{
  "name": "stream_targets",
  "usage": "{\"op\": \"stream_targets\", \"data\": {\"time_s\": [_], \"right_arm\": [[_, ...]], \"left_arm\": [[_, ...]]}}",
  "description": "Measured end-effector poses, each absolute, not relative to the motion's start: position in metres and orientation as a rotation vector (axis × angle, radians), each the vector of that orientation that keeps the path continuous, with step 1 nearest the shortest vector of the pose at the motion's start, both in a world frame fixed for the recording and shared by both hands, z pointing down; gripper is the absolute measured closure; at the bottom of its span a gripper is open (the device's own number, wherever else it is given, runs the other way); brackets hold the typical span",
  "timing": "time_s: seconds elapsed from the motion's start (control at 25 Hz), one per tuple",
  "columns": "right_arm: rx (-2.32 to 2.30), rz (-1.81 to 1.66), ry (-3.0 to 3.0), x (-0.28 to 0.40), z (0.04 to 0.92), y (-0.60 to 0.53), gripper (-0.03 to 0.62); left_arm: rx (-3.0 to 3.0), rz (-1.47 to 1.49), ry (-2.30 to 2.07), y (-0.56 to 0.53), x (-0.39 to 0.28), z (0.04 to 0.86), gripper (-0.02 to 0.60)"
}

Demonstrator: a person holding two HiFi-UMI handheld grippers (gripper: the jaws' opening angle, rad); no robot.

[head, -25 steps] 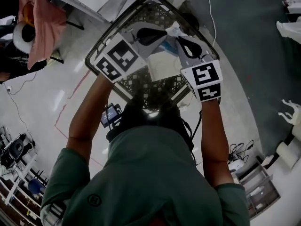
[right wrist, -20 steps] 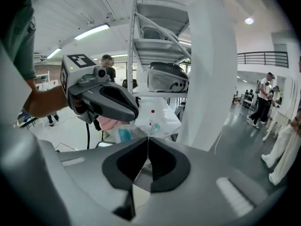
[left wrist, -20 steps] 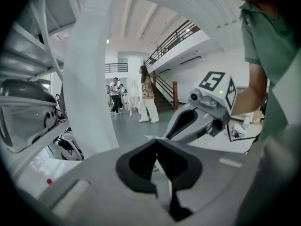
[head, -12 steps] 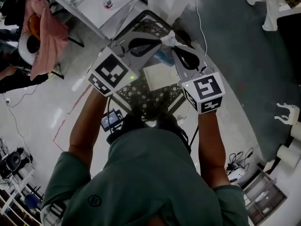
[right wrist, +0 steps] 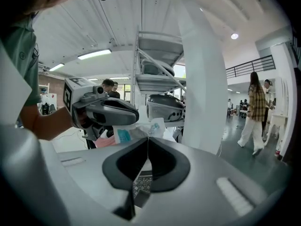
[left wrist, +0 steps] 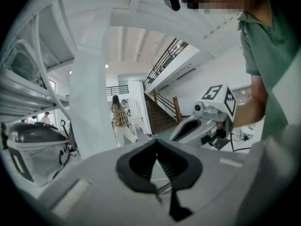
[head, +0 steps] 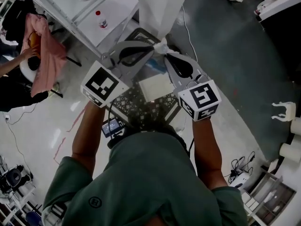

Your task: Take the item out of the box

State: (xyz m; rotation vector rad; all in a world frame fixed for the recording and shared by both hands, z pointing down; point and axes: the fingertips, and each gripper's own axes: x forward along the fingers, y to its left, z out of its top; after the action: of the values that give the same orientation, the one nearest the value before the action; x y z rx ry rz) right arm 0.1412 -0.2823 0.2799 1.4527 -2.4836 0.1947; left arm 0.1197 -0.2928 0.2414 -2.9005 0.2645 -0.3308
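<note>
Both grippers are raised above a black lattice crate [head: 133,99] and meet tip to tip. Between them hangs a clear plastic packet [head: 162,45] with blue print [right wrist: 123,136]. My left gripper [head: 154,48] is shut on one edge of it. My right gripper [head: 165,55] is shut on the other edge, and in the right gripper view the film runs up out of its closed jaws [right wrist: 147,136] toward the left gripper [right wrist: 106,111]. A flat white box [head: 157,86] lies in the crate below. In the left gripper view the jaws [left wrist: 160,166] are closed and the packet barely shows.
A white table [head: 113,8] with a small red-capped bottle [head: 99,20] stands behind the crate, beside a white pillar [head: 162,4]. A pink cloth [head: 44,55] hangs at the left. Cables [head: 240,166] lie on the floor at the right. People walk in the distance [right wrist: 254,112].
Both grippers have risen together with the packet pinched between them, lifting it up and away from the crate. The white box has stayed in the crate.
</note>
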Motion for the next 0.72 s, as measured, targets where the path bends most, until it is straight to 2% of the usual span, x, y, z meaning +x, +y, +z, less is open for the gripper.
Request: {"op": "stream_targets", "data": {"time_s": [0.72], "right_arm": [[1.476, 0.123, -2.502, 0.138, 0.242, -0.273, 0.583]], "left_arm": [[-2.871, -0.269, 0.297, -0.285, 0.111, 0.206, 0.578]]}}
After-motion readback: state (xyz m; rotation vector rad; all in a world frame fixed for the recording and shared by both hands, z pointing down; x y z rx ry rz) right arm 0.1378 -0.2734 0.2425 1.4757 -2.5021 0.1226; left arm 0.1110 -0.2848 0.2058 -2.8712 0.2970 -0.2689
